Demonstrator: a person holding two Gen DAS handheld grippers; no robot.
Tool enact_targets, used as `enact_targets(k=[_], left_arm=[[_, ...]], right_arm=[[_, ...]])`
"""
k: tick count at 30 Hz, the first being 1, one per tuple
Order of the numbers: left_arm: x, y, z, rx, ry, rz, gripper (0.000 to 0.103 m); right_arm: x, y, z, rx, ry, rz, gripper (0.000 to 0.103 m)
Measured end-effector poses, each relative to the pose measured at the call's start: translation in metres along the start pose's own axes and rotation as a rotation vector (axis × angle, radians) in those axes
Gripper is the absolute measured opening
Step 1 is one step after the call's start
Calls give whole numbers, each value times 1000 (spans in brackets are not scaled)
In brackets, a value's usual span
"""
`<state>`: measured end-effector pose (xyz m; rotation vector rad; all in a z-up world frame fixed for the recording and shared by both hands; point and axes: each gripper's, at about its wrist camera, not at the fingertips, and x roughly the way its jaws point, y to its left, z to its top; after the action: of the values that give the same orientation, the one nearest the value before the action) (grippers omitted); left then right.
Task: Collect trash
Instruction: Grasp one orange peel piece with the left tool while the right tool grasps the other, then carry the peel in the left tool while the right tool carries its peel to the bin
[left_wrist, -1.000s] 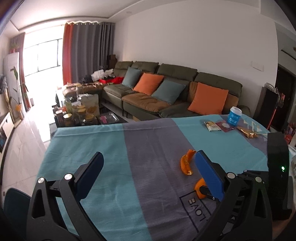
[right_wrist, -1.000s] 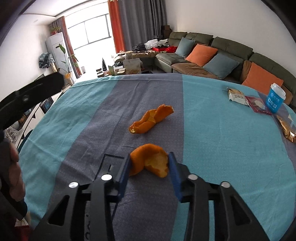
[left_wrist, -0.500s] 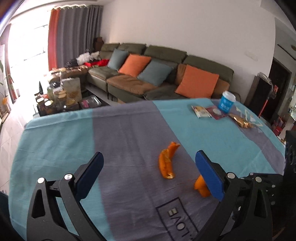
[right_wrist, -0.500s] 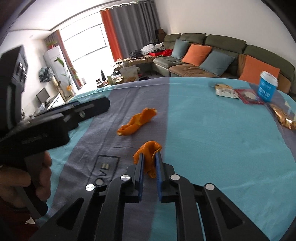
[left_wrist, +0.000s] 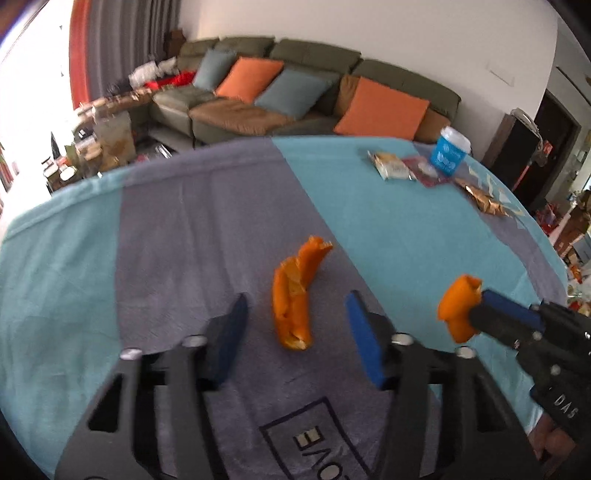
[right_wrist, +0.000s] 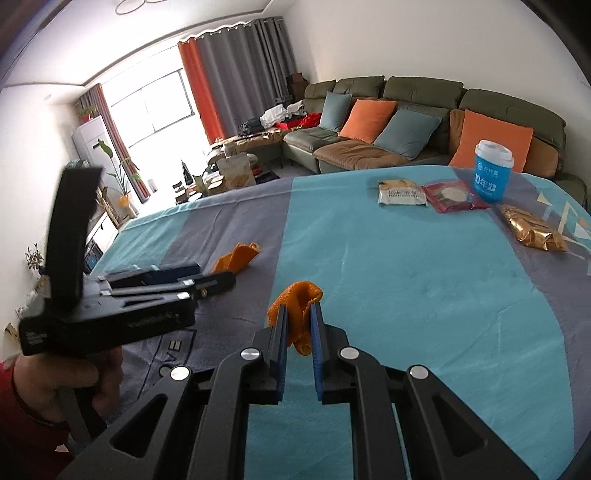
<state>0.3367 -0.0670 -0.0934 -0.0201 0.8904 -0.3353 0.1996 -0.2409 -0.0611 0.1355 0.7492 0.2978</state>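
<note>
Orange peel is the trash within reach on a table draped in a teal and grey cloth; the long peel lies flat on the grey band, and the left wrist view shows it between the blue pads of the left claw, whose jaws have just been closing but stand clear of it on both sides, so nothing is gripped; the folded peel is pinched in the right claw, its jaws nearly together with the pads pressing on the rind, and the left view shows that piece carried off the cloth at the tip of the claw; the right wrist view alone shows the person's left hand wrapped round the handle of its tool, with a red sleeve at the wrist, the tool slanting down toward the long peel and hiding part of it; that view also gives the clearer look at the far end of the table, where a blue cup, a pale packet, a red packet and a gold wrapper lie well apart from both peels; both claws point downward at the cloth.
</note>
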Motion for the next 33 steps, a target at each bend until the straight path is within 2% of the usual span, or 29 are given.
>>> enact_targets(k=[1,3,4,5,13,16,26,33], left_arm=[[3,-1,-1,0,10,8,39],[4,-1,-1,-4,8,8,38],[5,-1,-1,-4,10,12,30],[5,-1,-1,-7,7,18,18],[-1,2,-7,-27,-1,-9,18],[-15,3,-10,-30,-39,-13,17],[-112,5,-29,-24,-247,52,17],[-168,15,-57,-47,-327,114,17]], right_arm=[[-1,-1,1,2,-3,1,10],[-2,-3,2,4,-8,1,10],[-3,-4,2,5,-9,3,10],[-2,-3,2,6,-11,3,10],[-14,3,-1,0,-33,12,10],[-19,8,-1,-6,-45,13,10],[-42,35,2,-59,-99,39,10],[-56,64,4,-112,-135,75,10]])
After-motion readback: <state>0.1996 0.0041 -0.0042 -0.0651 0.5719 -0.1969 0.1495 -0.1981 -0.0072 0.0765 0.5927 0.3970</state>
